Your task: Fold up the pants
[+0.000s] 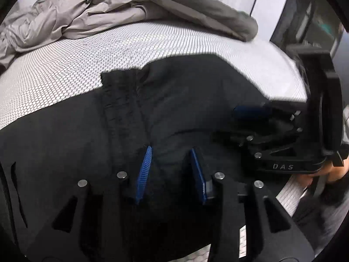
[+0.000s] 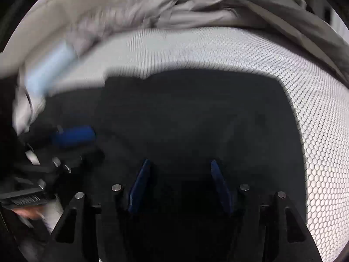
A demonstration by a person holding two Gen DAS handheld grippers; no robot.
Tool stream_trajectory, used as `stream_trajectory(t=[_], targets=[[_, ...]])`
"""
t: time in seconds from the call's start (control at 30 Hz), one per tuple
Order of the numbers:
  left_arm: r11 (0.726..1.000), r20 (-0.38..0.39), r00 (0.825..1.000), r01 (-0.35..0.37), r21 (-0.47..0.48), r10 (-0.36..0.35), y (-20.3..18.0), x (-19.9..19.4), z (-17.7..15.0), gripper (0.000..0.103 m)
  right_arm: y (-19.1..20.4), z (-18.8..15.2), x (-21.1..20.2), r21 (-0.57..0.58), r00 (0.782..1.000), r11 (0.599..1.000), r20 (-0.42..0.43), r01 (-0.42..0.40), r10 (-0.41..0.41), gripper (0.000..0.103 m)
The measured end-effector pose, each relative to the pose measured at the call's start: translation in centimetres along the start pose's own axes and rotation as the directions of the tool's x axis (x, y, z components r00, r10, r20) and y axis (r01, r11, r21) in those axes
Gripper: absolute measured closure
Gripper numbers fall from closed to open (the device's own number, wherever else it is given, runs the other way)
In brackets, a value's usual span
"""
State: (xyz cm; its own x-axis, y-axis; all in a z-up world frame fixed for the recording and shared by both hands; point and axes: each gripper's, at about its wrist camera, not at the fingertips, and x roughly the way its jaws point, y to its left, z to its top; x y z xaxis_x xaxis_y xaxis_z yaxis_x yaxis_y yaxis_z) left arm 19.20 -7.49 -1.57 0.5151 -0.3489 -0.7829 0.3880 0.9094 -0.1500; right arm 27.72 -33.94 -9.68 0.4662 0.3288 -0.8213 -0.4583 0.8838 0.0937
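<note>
The black pants (image 1: 185,100) lie spread on a white surface printed with a fine honeycomb pattern (image 1: 65,69), which could be a mattress or a padded tabletop; they fill the lower middle of both wrist views, with a ribbed band running down the left-centre of the left wrist frame. In the left wrist view the left gripper (image 1: 171,152) points down at the cloth, its blue ribbed fingers (image 1: 144,170) standing partly apart; dark fabric lies between and below them, but the pads do not press on it. At the right edge of that frame the right gripper (image 1: 250,111) reaches in from the side, and white letters reading "DAS" (image 1: 283,166) show on its black body, with a hand (image 1: 320,172) behind it at the lower right. In the right wrist view the right gripper (image 2: 181,163) also hangs over the pants with its fingers (image 2: 220,181) set wider apart and nothing clamped between them. The left gripper (image 2: 74,135) shows blurred at the left of that frame. A heap of crumpled grey cloth (image 1: 82,15) lies along the top of both frames, well apart from the pants.
</note>
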Motion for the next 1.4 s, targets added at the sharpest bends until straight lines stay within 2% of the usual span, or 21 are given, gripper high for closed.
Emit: stream_trajectory(t=[0.07, 0.13, 0.17, 0.27, 0.3, 0.4, 0.47, 0.6, 0.67, 0.73, 0.77, 0.83, 0.93, 0.97, 1.03, 1.17, 1.23, 1.27, 1.3, 1.37, 1.4], targets=[[1.000, 0.006, 1.000, -0.006, -0.012, 0.006, 0.8, -1.3, -1.2, 0.069, 0.0, -0.8, -0.6, -0.057, 0.996, 0.995, 0.012, 0.085, -0.084, 0.043], [0.999, -0.002, 1.000, -0.019, -0.029, 0.019, 1.8, -2.6, -2.6, 0.051, -2.2, -1.6, -1.6, -0.028, 0.987, 0.986, 0.017, 0.163, -0.162, 0.040], [0.998, -0.001, 0.999, -0.038, -0.046, 0.038, 2.6, -3.2, -3.2, 0.048, -3.3, -2.3, -2.1, -0.016, 0.978, 0.978, 0.024, 0.208, -0.208, 0.040], [0.985, 0.041, 0.996, -0.070, -0.158, 0.077, 5.5, -5.8, -5.0, 0.036, -5.6, -4.2, -4.6, 0.055, 0.972, 0.974, 0.072, 0.219, -0.222, 0.037], [0.976, 0.063, 0.994, -0.075, -0.203, 0.090, 6.3, -6.7, -5.5, 0.036, -5.7, -4.7, -5.3, 0.072, 0.970, 0.973, 0.087, 0.220, -0.226, 0.035], [0.961, 0.126, 0.985, -0.079, -0.266, 0.116, 7.8, -8.5, -6.2, 0.035, -5.3, -4.9, -6.9, 0.081, 0.981, 0.989, 0.138, 0.122, -0.133, 0.028], [0.970, 0.154, 0.984, -0.055, -0.237, 0.093, 6.8, -8.9, -5.9, 0.035, -3.5, -5.3, -7.0, 0.028, 0.983, 0.994, 0.151, 0.105, -0.108, 0.028], [0.996, 0.156, 0.988, -0.004, -0.084, 0.017, 1.9, -7.1, -4.1, 0.035, -1.1, -5.1, -5.4, -0.036, 0.989, 0.998, 0.143, 0.049, -0.044, 0.028], [1.000, 0.116, 0.993, -0.013, 0.021, 0.011, -0.8, -5.3, -3.9, 0.034, 0.1, -4.9, -4.2, -0.068, 0.994, 0.997, 0.106, 0.046, -0.038, 0.028], [0.994, 0.040, 0.998, -0.061, 0.091, 0.057, -2.3, -3.3, -4.4, 0.035, 0.7, -5.3, -3.8, -0.111, 0.993, 0.990, 0.082, 0.090, -0.081, 0.028], [0.990, 0.011, 0.997, -0.083, 0.114, 0.082, -2.5, -2.6, -4.9, 0.034, -0.5, -5.0, -3.7, -0.115, 0.992, 0.987, 0.076, 0.113, -0.105, 0.028], [0.982, 0.017, 0.993, -0.119, 0.144, 0.118, -2.4, -2.2, -5.6, 0.021, -2.7, -5.3, -4.3, -0.100, 0.987, 0.983, 0.069, 0.155, -0.148, 0.028], [0.995, -0.002, 0.998, -0.062, 0.072, 0.062, -0.7, -2.7, -6.5, 0.020, -6.1, -6.9, -5.6, -0.042, 0.979, 0.980, 0.068, 0.196, -0.193, 0.024], [0.997, -0.002, 0.999, -0.054, 0.059, 0.054, -0.4, -2.8, -6.6, 0.020, -7.4, -7.4, -6.0, -0.002, 0.981, 0.983, 0.062, 0.183, -0.182, 0.024], [0.997, -0.006, 0.998, -0.054, 0.050, 0.055, -0.3, -2.8, -6.4, 0.020, -10.6, -8.3, -7.1, 0.156, 0.998, 0.988, 0.064, 0.002, -0.012, 0.024], [0.994, -0.014, 0.997, -0.080, 0.070, 0.081, -0.5, -2.0, -5.5, 0.020, -15.0, -9.6, -7.9, 0.358, 0.974, 0.907, 0.122, -0.223, 0.191, 0.033], [0.994, -0.017, 0.997, -0.080, 0.071, 0.081, -0.6, -1.6, -5.1, 0.020, -15.9, -10.0, -7.6, 0.398, 0.945, 0.858, 0.158, -0.325, 0.285, 0.053], [0.994, -0.019, 0.996, -0.081, 0.070, 0.082, -0.6, -1.4, -4.9, 0.019, -15.9, -10.0, -7.2, 0.415, 0.929, 0.831, 0.174, -0.371, 0.327, 0.074], [0.994, -0.020, 0.996, -0.080, 0.069, 0.082, -0.5, -1.1, -4.7, 0.019, -15.8, -10.4, -7.3, 0.419, 0.923, 0.822, 0.165, -0.385, 0.348, 0.088], [0.995, -0.021, 0.997, -0.073, 0.062, 0.075, -0.4, -0.9, -4.5, 0.019, -14.7, -10.5, -8.6, 0.379, 0.938, 0.859, 0.172, -0.345, 0.301, 0.096], [0.996, -0.021, 0.997, -0.070, 0.060, 0.072, -0.4, -0.9, -4.4, 0.019, -14.2, -10.5, -9.5, 0.353, 0.934, 0.867, 0.195, -0.352, 0.300, 0.096]])
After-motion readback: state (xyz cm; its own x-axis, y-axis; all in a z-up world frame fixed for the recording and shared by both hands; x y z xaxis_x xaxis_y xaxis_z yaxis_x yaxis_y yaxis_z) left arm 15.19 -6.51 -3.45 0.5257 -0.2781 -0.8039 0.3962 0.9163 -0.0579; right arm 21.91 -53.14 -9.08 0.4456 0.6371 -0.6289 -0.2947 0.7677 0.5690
